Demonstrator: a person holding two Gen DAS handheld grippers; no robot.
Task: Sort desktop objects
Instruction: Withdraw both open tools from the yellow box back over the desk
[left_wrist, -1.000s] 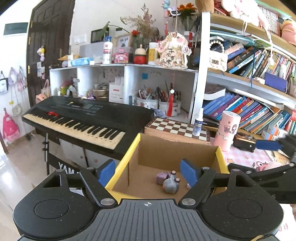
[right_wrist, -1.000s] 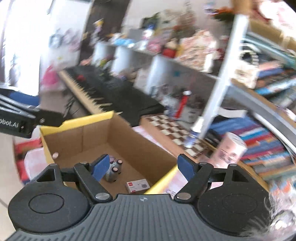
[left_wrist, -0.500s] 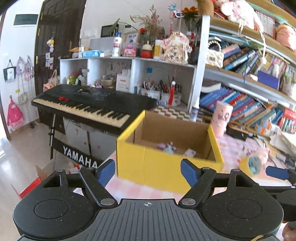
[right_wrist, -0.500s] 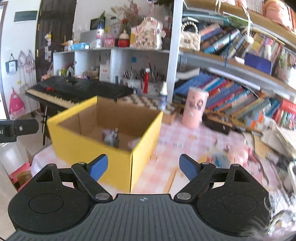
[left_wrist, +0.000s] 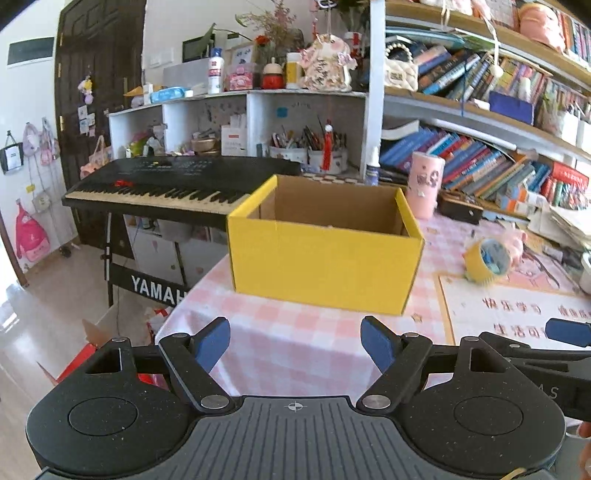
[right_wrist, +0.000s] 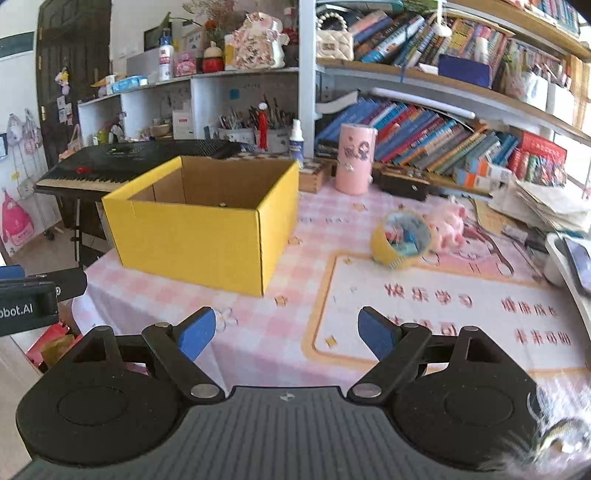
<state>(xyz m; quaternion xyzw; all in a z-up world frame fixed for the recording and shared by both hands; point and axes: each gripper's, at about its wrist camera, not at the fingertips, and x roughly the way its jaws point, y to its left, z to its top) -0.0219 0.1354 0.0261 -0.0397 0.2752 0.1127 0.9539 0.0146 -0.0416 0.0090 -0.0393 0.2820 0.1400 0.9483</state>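
A yellow cardboard box stands open-topped on the pink checked tablecloth; its contents are hidden behind its near wall. My left gripper hovers open and empty over the cloth, short of the box. My right gripper is also open and empty, near the table's front, to the right of the box. A roll of yellow tape lies on the cloth right of the box, with a pink plush toy just behind it.
A pink cylinder and a small spray bottle stand behind the box. A black keyboard on a stand sits left of the table. Bookshelves fill the back. A printed mat covers the right table; papers pile at far right.
Both grippers have drawn back from above the box toward the table's front and sunk lower. The box's inside has dropped out of sight. The right gripper has rolled level.
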